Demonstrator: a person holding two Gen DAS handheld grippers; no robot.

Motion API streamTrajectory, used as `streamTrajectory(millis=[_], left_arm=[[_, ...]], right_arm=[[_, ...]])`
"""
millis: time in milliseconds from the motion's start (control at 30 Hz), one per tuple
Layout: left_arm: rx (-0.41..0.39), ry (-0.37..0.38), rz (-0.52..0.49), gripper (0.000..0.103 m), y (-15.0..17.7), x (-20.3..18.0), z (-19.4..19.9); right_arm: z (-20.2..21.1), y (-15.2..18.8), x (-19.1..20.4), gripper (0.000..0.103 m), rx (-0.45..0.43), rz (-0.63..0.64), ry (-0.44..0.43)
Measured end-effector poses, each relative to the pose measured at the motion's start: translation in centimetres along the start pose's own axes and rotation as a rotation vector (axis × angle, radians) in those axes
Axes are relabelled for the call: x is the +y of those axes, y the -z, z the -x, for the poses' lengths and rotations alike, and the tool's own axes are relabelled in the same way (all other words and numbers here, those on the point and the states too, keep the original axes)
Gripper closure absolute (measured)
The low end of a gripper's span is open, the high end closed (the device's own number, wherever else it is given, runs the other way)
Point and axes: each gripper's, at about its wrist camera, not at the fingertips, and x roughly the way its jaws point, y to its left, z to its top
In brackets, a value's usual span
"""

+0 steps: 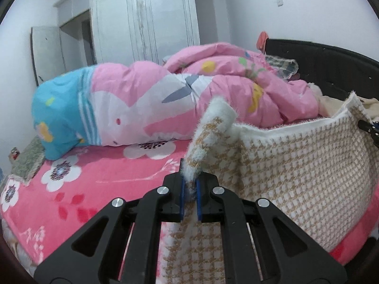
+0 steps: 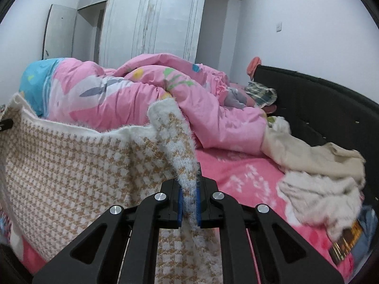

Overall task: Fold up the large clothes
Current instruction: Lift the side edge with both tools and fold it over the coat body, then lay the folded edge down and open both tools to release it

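Pink floral bed [image 1: 99, 172] in a white-walled room, wardrobe [image 1: 144, 16] behind, a pink quilt [image 1: 146, 99] heaped along the far edge and cream clothes [image 2: 317, 165] near the black headboard [image 2: 315, 99]. The checked sweater [image 1: 291, 163] hangs stretched above the near edge, I think. Left tongs [image 1: 190, 189] and right tongs [image 2: 189, 197] are each clamped tight on a corner of it.

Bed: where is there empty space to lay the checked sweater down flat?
The pink sheet is bare between the rolled quilt and the near edge, left of the checked sweater. A smaller bare strip lies between sweater and cream clothes. It is crowded by the black headboard.
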Motion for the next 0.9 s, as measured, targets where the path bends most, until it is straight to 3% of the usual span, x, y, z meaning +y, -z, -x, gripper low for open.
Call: streamTrajectory(millis=[133, 267, 300, 333, 367, 400, 433, 500, 533, 567, 667, 767, 900], left_arm=[[0.126, 0.024, 0.023, 0.096, -1.3, 1.1, -8.9], [0.340, 0.059, 0.073, 0.092, 1.4, 2.2, -17.4], [0.413, 0.081, 0.094, 0.087, 2.5, 2.7, -19.6], [0.452, 0.100, 0.122, 0.074, 3.4, 3.2, -20.7], [0.465, 0.112, 0.153, 0.069, 3.9, 3.9, -21.2], [0.462, 0.127, 0.188, 0.063, 4.1, 4.7, -21.2], [0.450, 0.176, 0.269, 0.062, 4.1, 6.3, -21.1], [0.442, 0.206, 0.369, 0.055, 4.2, 8.3, -20.5], [0.426, 0.209, 0.420, 0.055, 4.0, 9.6, -20.0], [0.406, 0.208, 0.446, 0.057, 3.8, 10.5, -19.4], [0.339, 0.197, 0.455, 0.056, 2.8, 11.5, -17.1], [0.300, 0.243, 0.410, 0.056, 1.3, 10.2, -15.8], [0.314, 0.314, 0.325, 0.056, 0.1, 6.5, -16.7]], right_arm=[[-8.3, -0.2, -0.2, 0.095, 0.111, -0.019, -0.036], [-16.9, 3.3, -1.1, 0.094, 0.339, -0.083, -0.154], [-18.4, 4.3, -1.9, 0.091, 0.404, -0.128, -0.207], [-19.1, 4.8, -2.7, 0.088, 0.426, -0.183, -0.249], [-19.8, 5.3, -4.3, 0.087, 0.445, -0.282, -0.330], [-20.2, 5.7, -6.1, 0.085, 0.461, -0.397, -0.421], [-20.5, 6.0, -7.3, 0.081, 0.469, -0.468, -0.473], [-20.8, 6.9, -10.2, 0.073, 0.492, -0.651, -0.588], [-20.7, 7.2, -11.3, 0.062, 0.501, -0.709, -0.606], [-20.4, 7.1, -11.9, 0.057, 0.498, -0.730, -0.594], [-18.0, 5.8, -12.3, 0.056, 0.428, -0.690, -0.495], [-17.2, 3.5, -11.0, 0.056, 0.380, -0.626, -0.433], [-18.2, 1.0, -7.8, 0.056, 0.364, -0.515, -0.459]])
